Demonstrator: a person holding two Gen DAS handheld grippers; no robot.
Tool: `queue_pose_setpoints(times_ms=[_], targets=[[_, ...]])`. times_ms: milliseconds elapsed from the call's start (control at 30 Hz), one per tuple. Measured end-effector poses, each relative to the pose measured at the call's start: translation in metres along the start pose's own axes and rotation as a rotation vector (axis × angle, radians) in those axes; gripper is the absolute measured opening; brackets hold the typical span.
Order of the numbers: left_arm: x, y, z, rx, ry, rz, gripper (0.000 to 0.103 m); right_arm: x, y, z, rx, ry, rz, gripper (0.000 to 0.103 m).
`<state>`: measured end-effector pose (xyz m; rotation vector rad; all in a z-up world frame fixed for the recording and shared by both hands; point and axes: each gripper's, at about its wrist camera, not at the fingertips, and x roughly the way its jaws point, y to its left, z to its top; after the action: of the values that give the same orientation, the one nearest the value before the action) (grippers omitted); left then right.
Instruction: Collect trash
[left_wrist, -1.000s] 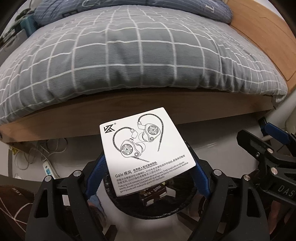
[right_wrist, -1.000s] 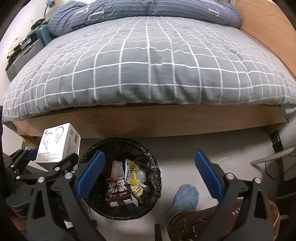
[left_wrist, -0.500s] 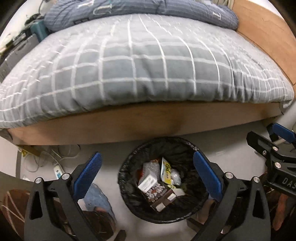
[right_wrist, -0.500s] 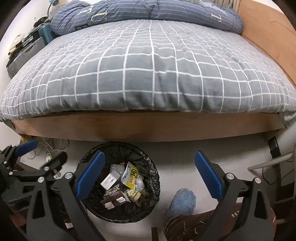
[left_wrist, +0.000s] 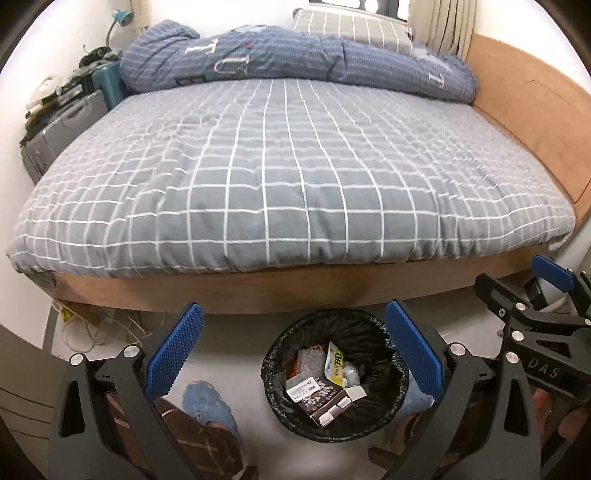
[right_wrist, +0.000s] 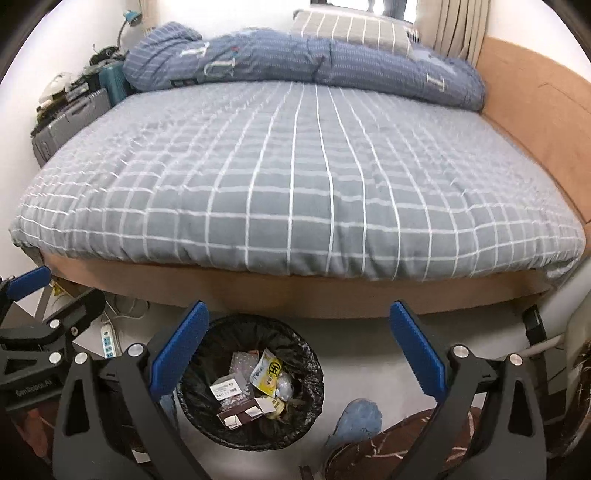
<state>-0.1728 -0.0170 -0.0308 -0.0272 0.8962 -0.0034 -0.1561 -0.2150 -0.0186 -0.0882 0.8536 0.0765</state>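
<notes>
Bin (left_wrist: 334, 376) on the floor at the foot of the bed (left_wrist: 295, 177) — packets and a small box (left_wrist: 303, 384) lie inside. Left gripper (left_wrist: 293, 354) above it, jaws wide apart, empty; right gripper (right_wrist: 299, 349) beside it — likewise spread, nothing between.

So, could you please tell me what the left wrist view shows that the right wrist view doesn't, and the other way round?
Only the left wrist view shows the right gripper from the side, at the right edge, jaws empty.

Only the right wrist view shows the white power strip on the floor and the left gripper from the side, at its left edge.

Both show the bin with its black liner, holding the small white box and a yellow packet, below the grey checked bed.
</notes>
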Motion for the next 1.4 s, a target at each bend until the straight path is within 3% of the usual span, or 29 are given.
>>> queue_pose_setpoints(times_ms=[333, 533, 1400], targets=[[-0.071, 0.007, 0.003, -0.039, -0.058, -0.024, 0.097, -0.081, -0.002, 0.006, 0.015, -0.097, 0.002, 0.095], [-0.093, 0.002, 0.0, -0.031, -0.08, -0.026, 0.097, -0.11, -0.003, 0.003, 0.012, -0.124, -0.011, 0.095], [-0.098, -0.004, -0.001, -0.017, -0.089, -0.031, 0.097, -0.115, -0.01, 0.002, 0.02, -0.127, -0.01, 0.095]])
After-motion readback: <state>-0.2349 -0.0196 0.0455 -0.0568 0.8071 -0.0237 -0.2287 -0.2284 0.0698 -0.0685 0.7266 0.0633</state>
